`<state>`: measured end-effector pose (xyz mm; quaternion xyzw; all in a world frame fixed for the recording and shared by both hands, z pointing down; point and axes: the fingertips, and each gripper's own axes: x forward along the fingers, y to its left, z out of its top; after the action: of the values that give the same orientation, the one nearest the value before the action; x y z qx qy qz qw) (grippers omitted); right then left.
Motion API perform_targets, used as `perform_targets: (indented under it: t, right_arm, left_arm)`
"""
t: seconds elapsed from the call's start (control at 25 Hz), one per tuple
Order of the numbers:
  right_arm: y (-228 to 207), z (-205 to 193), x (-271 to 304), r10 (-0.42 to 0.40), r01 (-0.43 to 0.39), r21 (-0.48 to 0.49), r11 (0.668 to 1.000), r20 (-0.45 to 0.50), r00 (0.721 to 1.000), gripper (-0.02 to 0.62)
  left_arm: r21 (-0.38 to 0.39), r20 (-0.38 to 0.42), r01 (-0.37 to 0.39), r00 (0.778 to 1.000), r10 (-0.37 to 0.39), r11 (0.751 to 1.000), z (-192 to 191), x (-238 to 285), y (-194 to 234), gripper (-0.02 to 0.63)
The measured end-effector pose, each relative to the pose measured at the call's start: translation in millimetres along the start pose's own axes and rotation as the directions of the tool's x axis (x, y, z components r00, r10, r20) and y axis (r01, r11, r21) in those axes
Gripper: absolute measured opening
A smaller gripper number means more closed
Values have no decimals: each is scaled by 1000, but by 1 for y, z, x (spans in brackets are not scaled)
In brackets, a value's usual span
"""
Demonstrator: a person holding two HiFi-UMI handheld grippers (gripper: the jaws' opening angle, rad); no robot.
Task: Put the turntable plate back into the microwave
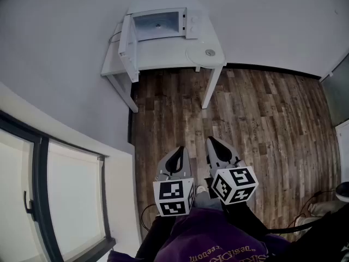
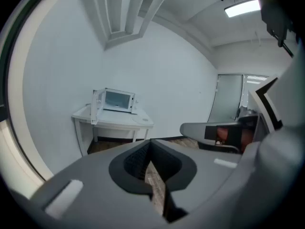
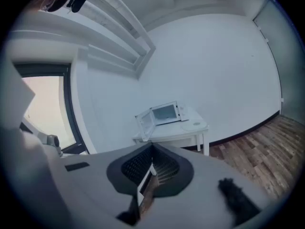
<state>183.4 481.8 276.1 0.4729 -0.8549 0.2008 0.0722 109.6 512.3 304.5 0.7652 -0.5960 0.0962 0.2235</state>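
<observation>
Your left gripper [image 1: 177,153] and right gripper [image 1: 214,144] sit side by side, close to your body. Well ahead of them, across the wood floor [image 1: 251,119], a white table [image 1: 163,60] carries the microwave [image 1: 158,23] with its door [image 1: 127,45] open. The turntable plate [image 1: 206,53] lies beside it, ahead of your right gripper.

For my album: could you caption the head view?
Left hand-held gripper and right hand-held gripper face open microwave and turntable plate on table.

— Can you see inside the microwave [image 1: 159,24]?
— No, it's too small at 12 o'clock. The turntable plate [image 1: 205,53] is only a pale disc with no detail.
— And the edges?
— The window [image 1: 71,195] at 8 o'clock is cut off, and so is a rounded object [image 1: 343,190] at 4 o'clock.
</observation>
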Motion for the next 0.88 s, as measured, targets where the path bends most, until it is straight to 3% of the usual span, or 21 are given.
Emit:
perform_targets:
  t: [0.2, 0.52, 0.88]
  right_arm:
    - [1, -11, 9, -15, 15, 3, 1000, -17, 1000, 8]
    - [-15, -20, 24, -50, 50, -7, 999, -49, 998, 8]
    - [-52, 21, 92, -11, 9, -39, 999, -69, 998, 8]
  left_arm:
    - [17, -23, -10, 1000, 10, 1000, -9, 2, 15, 4]
    - [-27, -36, 15, 999, -16, 1000, -10, 23, 22, 3]
    - [-37, -8, -12, 1000, 11, 999, 33, 88, 43, 4]
